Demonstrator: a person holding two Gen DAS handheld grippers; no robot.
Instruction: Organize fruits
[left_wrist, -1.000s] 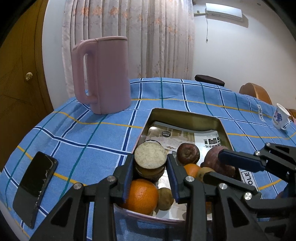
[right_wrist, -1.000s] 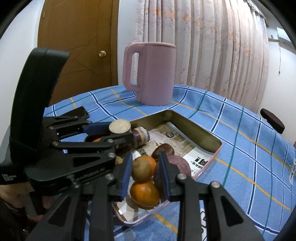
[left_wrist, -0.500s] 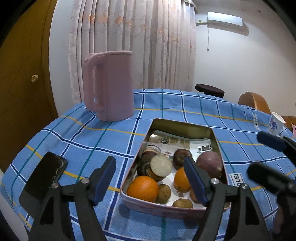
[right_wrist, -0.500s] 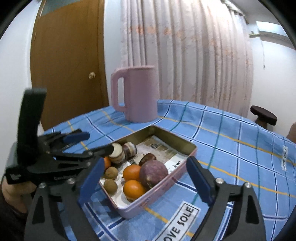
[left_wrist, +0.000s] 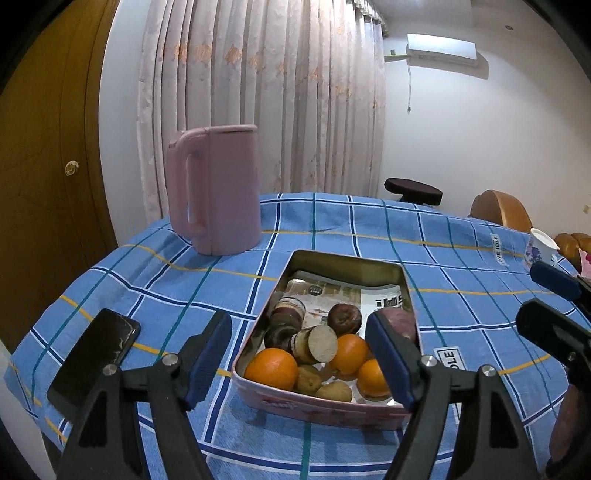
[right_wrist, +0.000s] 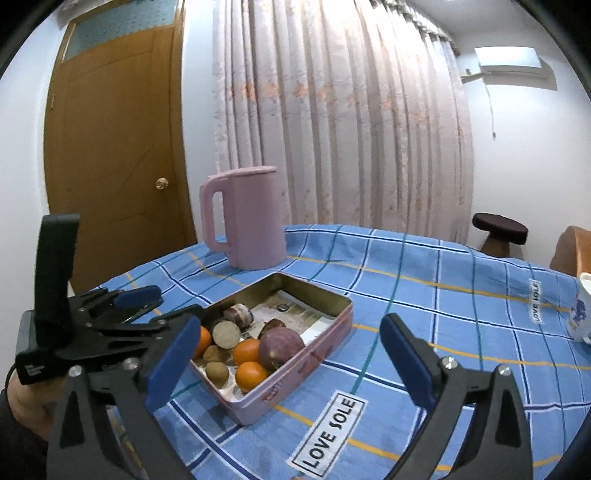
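A pink metal tin (left_wrist: 402, 273) (right_wrist: 325, 332) sits on the blue checked tablecloth and holds several fruits: oranges (left_wrist: 271, 369) (right_wrist: 248, 351), a purple passion fruit (right_wrist: 280, 349), small brown fruits (left_wrist: 334, 391), dark fruits (left_wrist: 344, 318) and a cut yam piece (left_wrist: 317, 343) (right_wrist: 226, 334). My left gripper (left_wrist: 301, 358) is open and empty, raised in front of the tin's near end. My right gripper (right_wrist: 291, 362) is open and empty, raised near the tin's right side. The left gripper also shows in the right wrist view (right_wrist: 140, 306).
A pink jug (left_wrist: 214, 192) (right_wrist: 245, 218) stands behind the tin. A black phone (left_wrist: 96, 354) lies at the table's left edge. A white cup with blue flowers (left_wrist: 539, 247) stands at the far right. A dark stool (right_wrist: 498, 229) and a wooden door are beyond the table.
Both grippers have opened and pulled back and up from the tin. The left let go of the yam piece and the right let go of the passion fruit; both lie in the tin.
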